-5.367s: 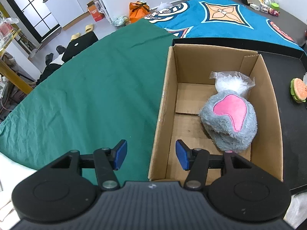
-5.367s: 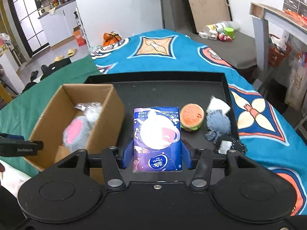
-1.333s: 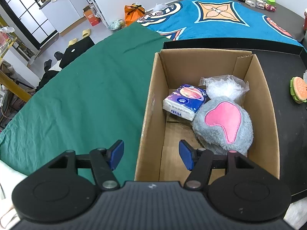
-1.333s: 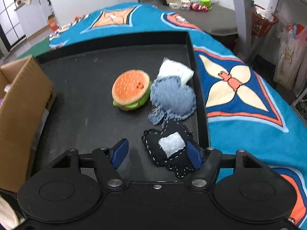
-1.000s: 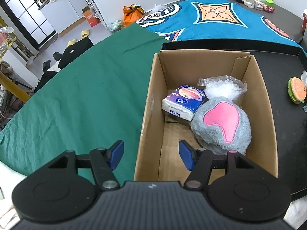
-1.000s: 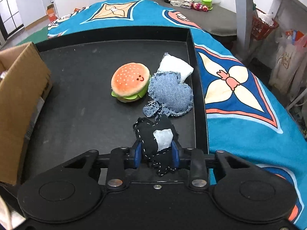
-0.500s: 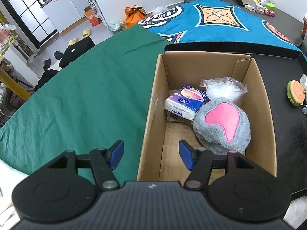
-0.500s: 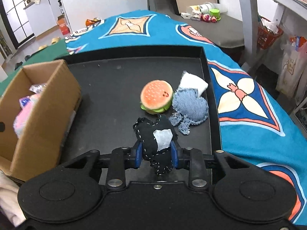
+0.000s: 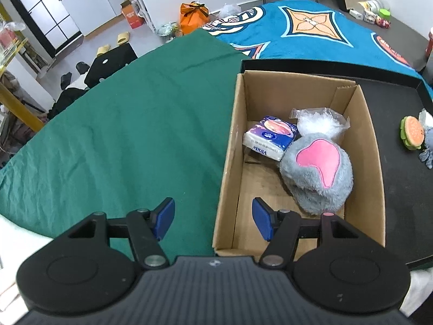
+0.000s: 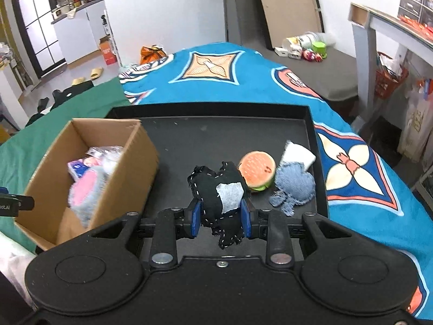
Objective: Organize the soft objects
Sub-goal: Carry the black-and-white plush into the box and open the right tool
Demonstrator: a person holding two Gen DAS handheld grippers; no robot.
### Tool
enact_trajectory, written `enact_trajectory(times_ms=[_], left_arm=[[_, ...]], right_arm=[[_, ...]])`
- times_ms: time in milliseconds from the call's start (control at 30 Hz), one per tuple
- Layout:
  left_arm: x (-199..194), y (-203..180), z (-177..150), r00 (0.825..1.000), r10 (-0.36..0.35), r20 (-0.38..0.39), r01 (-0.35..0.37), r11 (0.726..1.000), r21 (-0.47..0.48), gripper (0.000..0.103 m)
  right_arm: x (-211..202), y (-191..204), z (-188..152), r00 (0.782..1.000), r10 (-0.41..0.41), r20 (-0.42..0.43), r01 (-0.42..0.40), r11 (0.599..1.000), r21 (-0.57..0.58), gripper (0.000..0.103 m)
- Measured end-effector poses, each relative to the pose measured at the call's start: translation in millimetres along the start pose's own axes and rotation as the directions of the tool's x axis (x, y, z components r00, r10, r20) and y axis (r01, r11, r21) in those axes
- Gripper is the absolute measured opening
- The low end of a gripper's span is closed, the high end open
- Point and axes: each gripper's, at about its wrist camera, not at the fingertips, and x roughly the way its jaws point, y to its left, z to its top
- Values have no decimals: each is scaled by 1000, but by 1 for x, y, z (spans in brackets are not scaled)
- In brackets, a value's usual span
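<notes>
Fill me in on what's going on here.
A person with a gripper in each hand is sorting soft things into a cardboard box. The right gripper is shut on a black stitched pouch, held above the black tray. The left gripper is open and empty, astride the box's near wall. A tissue pack, a clear bag and a grey plush are inside. A burger toy and a denim pouch remain on the tray.

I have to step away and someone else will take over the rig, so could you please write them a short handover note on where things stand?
Right gripper: shut on the black patched cushion, held above the black tray.
Left gripper: open, empty, straddling the cardboard box wall.
Done: tissue pack, grey-and-pink plush and clear bag are in the box.
Left: box the cushion, then the burger plush, denim cushion and white piece on the tray.
</notes>
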Motion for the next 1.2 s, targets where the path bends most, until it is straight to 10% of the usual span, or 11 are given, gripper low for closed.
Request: enact_trajectory(times_ms=[767,1200], left_arm=[[12,26,-10,995,-103,-17,101,993,-64,56],[26,36,-13,981,-189,-50,184,978,-101,20]], right_arm=[[-31,79,24,991,123,61,-116,987,-107,30],[-29,129,30,982,186,26,-178,966,-185,30]])
